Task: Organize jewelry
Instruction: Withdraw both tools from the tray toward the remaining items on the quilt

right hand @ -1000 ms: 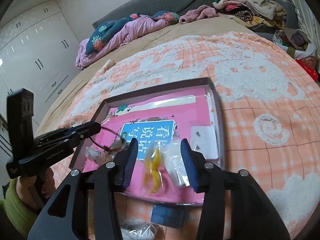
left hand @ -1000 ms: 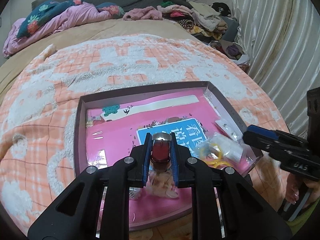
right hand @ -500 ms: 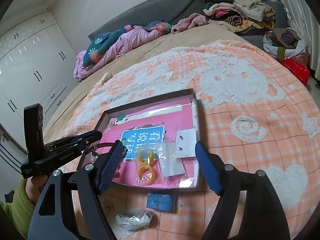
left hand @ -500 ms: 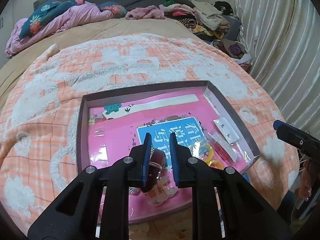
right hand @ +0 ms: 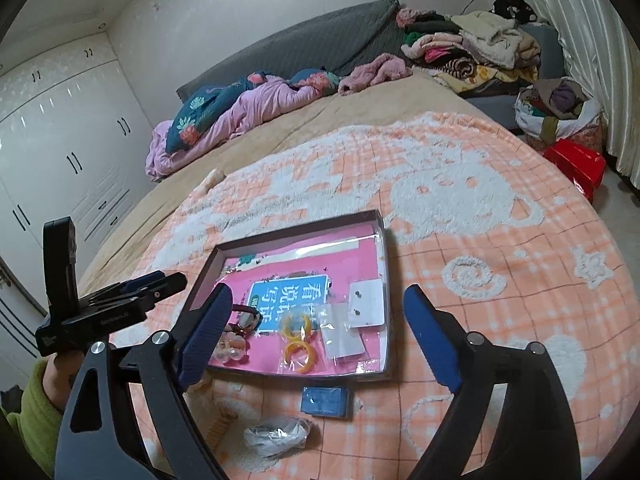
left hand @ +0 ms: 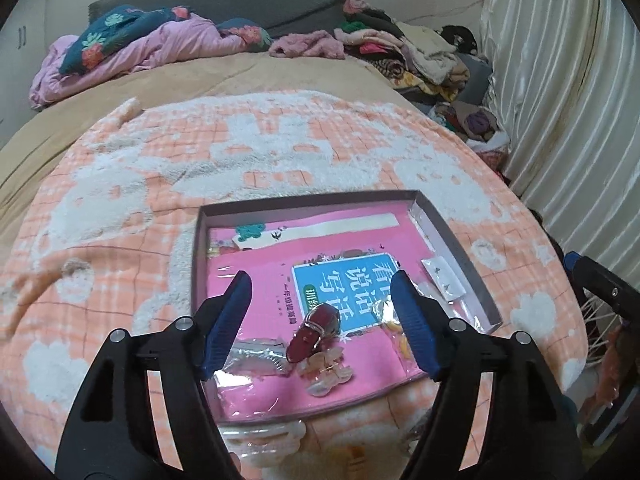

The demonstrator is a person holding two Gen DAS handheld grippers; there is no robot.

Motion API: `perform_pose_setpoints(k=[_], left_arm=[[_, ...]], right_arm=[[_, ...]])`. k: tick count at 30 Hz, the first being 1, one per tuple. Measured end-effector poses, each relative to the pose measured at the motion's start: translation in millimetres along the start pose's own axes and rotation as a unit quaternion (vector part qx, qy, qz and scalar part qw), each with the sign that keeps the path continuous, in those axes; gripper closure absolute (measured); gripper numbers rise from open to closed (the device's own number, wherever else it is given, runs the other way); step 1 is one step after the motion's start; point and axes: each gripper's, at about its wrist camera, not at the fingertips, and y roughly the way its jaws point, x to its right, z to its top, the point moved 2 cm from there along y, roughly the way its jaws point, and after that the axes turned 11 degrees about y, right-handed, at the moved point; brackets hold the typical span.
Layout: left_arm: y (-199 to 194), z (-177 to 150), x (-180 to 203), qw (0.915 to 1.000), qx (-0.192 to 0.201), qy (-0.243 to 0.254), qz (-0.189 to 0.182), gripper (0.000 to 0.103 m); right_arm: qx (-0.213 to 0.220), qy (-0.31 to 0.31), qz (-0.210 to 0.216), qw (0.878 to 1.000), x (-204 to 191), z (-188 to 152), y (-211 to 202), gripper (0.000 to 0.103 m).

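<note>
Left wrist view shows the left claw (left hand: pixel 322 320) spread wide, pinching nothing, above the near end of a shallow box (left hand: pixel 456 240) on the bed's peach blanket (left hand: pixel 120 200). Inside, on a pink book (left hand: pixel 256 276), lie a red bracelet (left hand: pixel 314 330), a pale hair clip (left hand: pixel 326 372) just nearer, and an earring card (left hand: pixel 444 278) by the right wall. Right wrist view has the right claw (right hand: pixel 316 344) likewise spread and empty; nearest lie a crumpled bag (right hand: pixel 278 436) and blue pouch (right hand: pixel 324 400) outside the box, then bagged yellow rings (right hand: pixel 296 338) inside.
</note>
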Motion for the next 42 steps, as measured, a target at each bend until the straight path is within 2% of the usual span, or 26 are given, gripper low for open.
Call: perform_pose_setpoints(k=[1,2,8,23,42], left_arm=[[-5.1,0.5,-2.2,1.0000,0.004,-0.006,0.001,0.024],[-9.1,1.1,-4.0,0.9999,0.007,-0.012,0.002,0.018],[-39.1,5.6,-5.3,0.9993,0.034,-0.012,0.015,0.010],[-92.1,-1.7,-8.9,0.9972,0.072,-0.013,0.015,0.010],[-151.6,-23.8,-14.9,0.9932,0.109,-0.017,0.036,0.010]], right_arm=[[0.002,-0.002,0.000,1.000,-1.6,0.2,-2.6,0.017],[0.004,-0.005,0.000,1.000,-3.3,0.5,-4.8,0.017],[0.020,-0.017,-0.004,1.000,-13.9,0.0,-18.6,0.016],[0.060,-0.049,0.016,0.997,-45.9,0.4,-61.2,0.016],[0.076,-0.094,0.037,0.992,-86.9,-18.8,-98.6,0.016]])
